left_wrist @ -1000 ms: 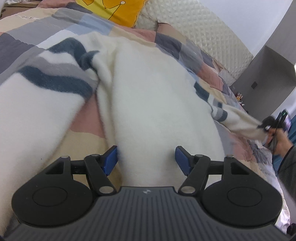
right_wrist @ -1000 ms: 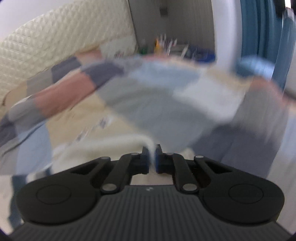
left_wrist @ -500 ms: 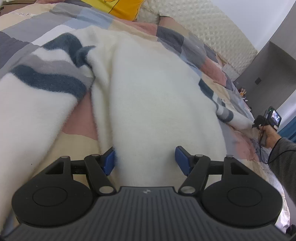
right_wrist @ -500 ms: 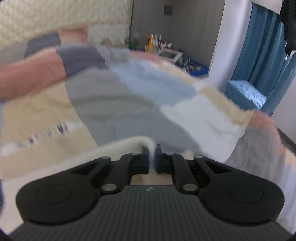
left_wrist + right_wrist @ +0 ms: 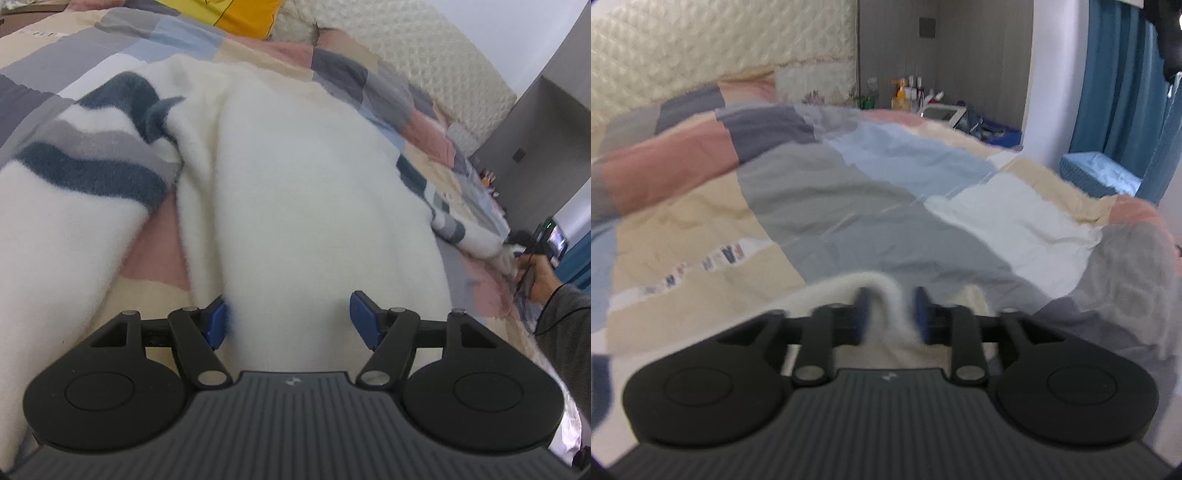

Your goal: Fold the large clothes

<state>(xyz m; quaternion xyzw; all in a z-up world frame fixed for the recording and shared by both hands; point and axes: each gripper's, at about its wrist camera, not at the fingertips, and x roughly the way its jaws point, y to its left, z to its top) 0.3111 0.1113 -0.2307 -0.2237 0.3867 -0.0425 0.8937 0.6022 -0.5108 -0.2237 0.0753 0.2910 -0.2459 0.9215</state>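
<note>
A large cream fleece garment (image 5: pixel 295 192) with navy and grey stripes on its sleeves lies spread on the patchwork bed. My left gripper (image 5: pixel 288 317) is open, low over the garment's near edge, with cloth between its blue pads but not pinched. In the left wrist view the right gripper (image 5: pixel 532 251) shows far right at the striped sleeve end (image 5: pixel 458 232). In the right wrist view my right gripper (image 5: pixel 890 317) has its jaws parted, with a cream fold of the sleeve (image 5: pixel 886 299) lying loose between them.
The patchwork quilt (image 5: pixel 849 206) covers the bed. A quilted cream headboard (image 5: pixel 701 48) stands behind. A yellow pillow (image 5: pixel 229 14) lies at the far end. A cluttered bedside stand (image 5: pixel 923 99) and blue curtains (image 5: pixel 1126 92) are to the right.
My right gripper was shut on the sleeve end and has now opened, leaving the cloth loose between the jaws. The left gripper stayed open and barely moved.
</note>
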